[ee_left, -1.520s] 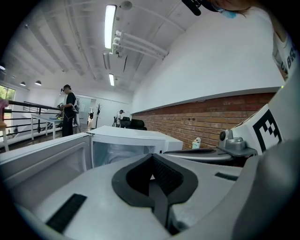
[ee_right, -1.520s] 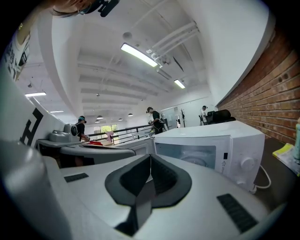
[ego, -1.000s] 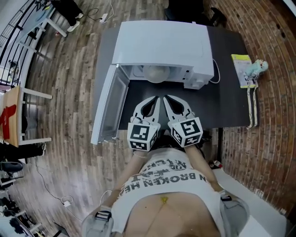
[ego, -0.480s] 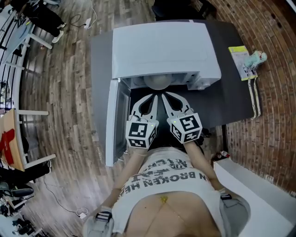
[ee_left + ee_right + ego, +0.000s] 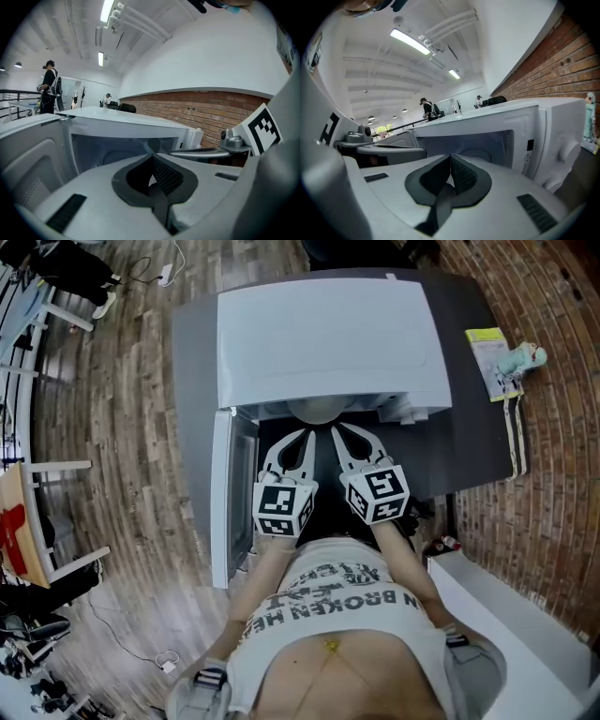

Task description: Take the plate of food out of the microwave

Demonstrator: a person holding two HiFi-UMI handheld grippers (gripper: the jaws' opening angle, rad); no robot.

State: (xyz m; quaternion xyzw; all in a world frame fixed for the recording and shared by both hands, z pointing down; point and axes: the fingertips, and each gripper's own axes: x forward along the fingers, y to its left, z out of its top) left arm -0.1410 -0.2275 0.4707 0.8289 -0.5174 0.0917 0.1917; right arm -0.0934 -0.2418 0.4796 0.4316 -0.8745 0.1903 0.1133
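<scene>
The white microwave (image 5: 323, 338) stands on a dark table (image 5: 469, 427) with its door (image 5: 230, 493) swung open to the left. At the mouth of its cavity a pale round plate (image 5: 319, 409) shows; what lies on it is hidden. My left gripper (image 5: 309, 435) and right gripper (image 5: 336, 432) sit side by side just before the opening, tips pointing in. Both are shut with nothing between the jaws. In the left gripper view the shut tips (image 5: 151, 157) face the cavity and a faint plate (image 5: 112, 157). The right gripper view shows its tips (image 5: 451, 157) before the same plate (image 5: 480, 154).
A yellow booklet (image 5: 487, 352), a small toy figure (image 5: 523, 359) and a strap lie on the table's right end. A white counter (image 5: 506, 615) stands at the lower right, a wooden chair (image 5: 28, 521) at the left. The open door bounds the left side.
Both grippers have moved forward, closer to the microwave's opening, still shut. The head view has shifted, so the microwave sits nearer and more overhead.
</scene>
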